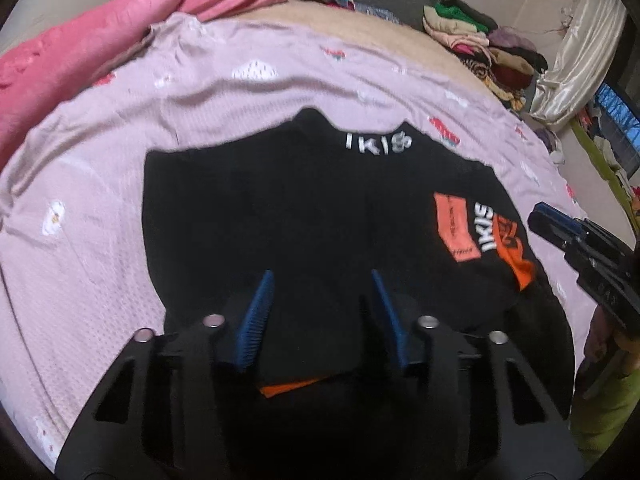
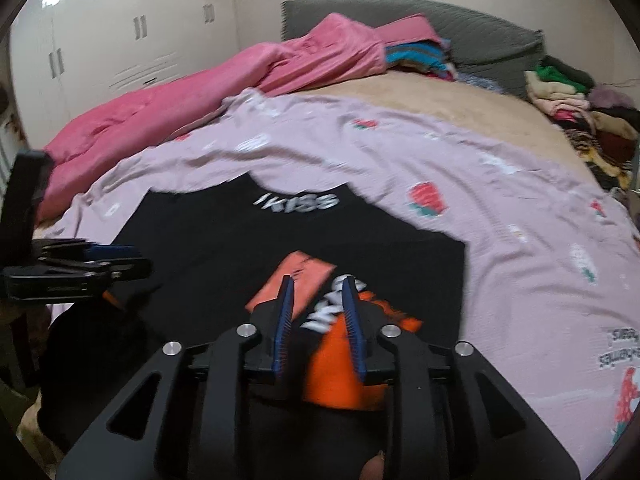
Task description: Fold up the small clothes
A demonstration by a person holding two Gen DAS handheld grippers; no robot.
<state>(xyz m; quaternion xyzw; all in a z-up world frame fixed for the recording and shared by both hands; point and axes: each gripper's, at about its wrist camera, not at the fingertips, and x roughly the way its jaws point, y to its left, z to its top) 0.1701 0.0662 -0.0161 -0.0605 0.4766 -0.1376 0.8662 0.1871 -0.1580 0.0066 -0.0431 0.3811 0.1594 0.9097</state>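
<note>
A small black garment (image 1: 304, 208) with white "IKISS" lettering and orange patches lies spread on the lilac printed sheet (image 1: 100, 208); it also shows in the right wrist view (image 2: 280, 240). My left gripper (image 1: 322, 276) is open, its blue fingers hovering over the garment's near middle, holding nothing. My right gripper (image 2: 316, 280) is open with a narrower gap, over the orange patch (image 2: 340, 372) at the garment's near right part. The right gripper also shows at the right edge of the left wrist view (image 1: 538, 218). The left gripper shows at the left of the right wrist view (image 2: 140, 260).
A pink quilt (image 2: 168, 108) is bunched along the far left of the bed. A pile of mixed clothes (image 2: 580, 112) sits at the far right by the grey headboard (image 2: 460, 28). White wardrobes (image 2: 120, 40) stand behind. Bare tan mattress (image 2: 440, 100) lies beyond the sheet.
</note>
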